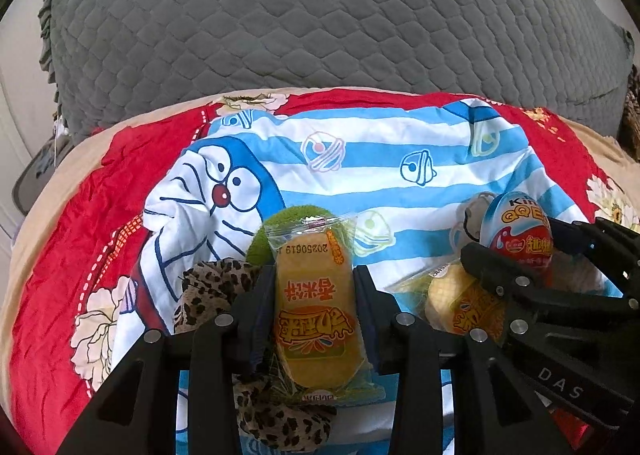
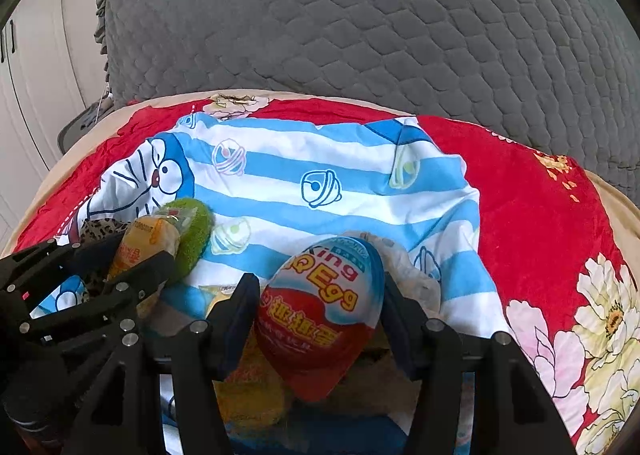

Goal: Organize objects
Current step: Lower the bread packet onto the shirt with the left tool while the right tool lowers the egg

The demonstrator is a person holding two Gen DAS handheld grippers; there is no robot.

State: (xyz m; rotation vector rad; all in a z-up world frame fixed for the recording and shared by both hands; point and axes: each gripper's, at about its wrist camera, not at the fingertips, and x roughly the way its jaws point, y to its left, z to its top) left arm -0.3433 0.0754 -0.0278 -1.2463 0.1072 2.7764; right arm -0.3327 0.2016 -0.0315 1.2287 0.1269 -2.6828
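My left gripper [image 1: 314, 291] is shut on a yellow cake in a clear wrapper [image 1: 314, 307]; it also shows in the right wrist view [image 2: 138, 243]. My right gripper [image 2: 316, 295] is shut on a red and blue egg-shaped toy pack [image 2: 324, 311], also seen at the right of the left wrist view [image 1: 520, 227]. A second wrapped yellow cake [image 1: 452, 295] lies between the grippers. A green fuzzy round thing [image 2: 192, 231] and a leopard-print cloth [image 1: 216, 287] lie by the left gripper. All rest on a blue-striped Doraemon cloth [image 1: 360, 159].
The striped cloth lies on a red floral sheet [image 2: 520, 183] over a bed. A grey quilted cushion [image 1: 320, 15] stands behind. A crumpled white wrapper [image 2: 404, 267] sits just right of the egg pack. White cabinet doors [image 2: 36, 75] are at the far left.
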